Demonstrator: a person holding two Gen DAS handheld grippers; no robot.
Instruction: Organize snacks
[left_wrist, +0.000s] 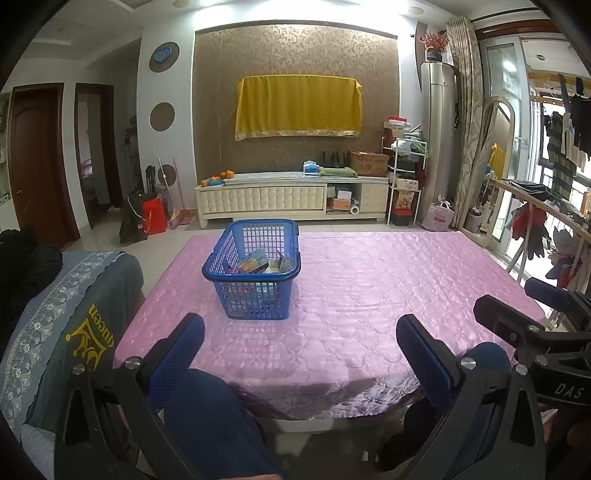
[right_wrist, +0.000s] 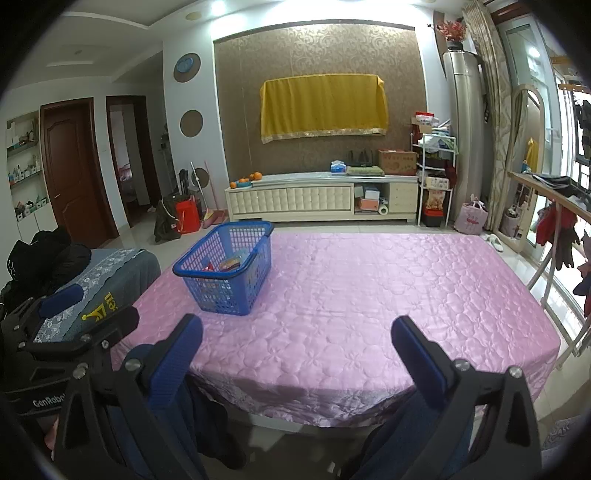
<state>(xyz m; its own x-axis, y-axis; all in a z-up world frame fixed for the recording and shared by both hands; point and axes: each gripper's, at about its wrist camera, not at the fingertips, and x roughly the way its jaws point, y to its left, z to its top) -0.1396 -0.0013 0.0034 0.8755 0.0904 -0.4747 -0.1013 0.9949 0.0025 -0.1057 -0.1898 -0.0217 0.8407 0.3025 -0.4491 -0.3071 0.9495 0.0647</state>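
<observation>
Snacks (left_wrist: 258, 263) lie in blue basket (left_wrist: 221, 266); left gripper (left_wrist: 300, 341) and right gripper (right_wrist: 295, 341) spread wide, empty.

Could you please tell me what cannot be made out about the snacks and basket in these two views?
- Snacks: both views, the basket walls hide most; count and labels unreadable.
- Basket floor: covered by snacks, both views.
- Left hand-held gripper and right hand-held gripper: open, bases cut off by the bottom edge.
</observation>
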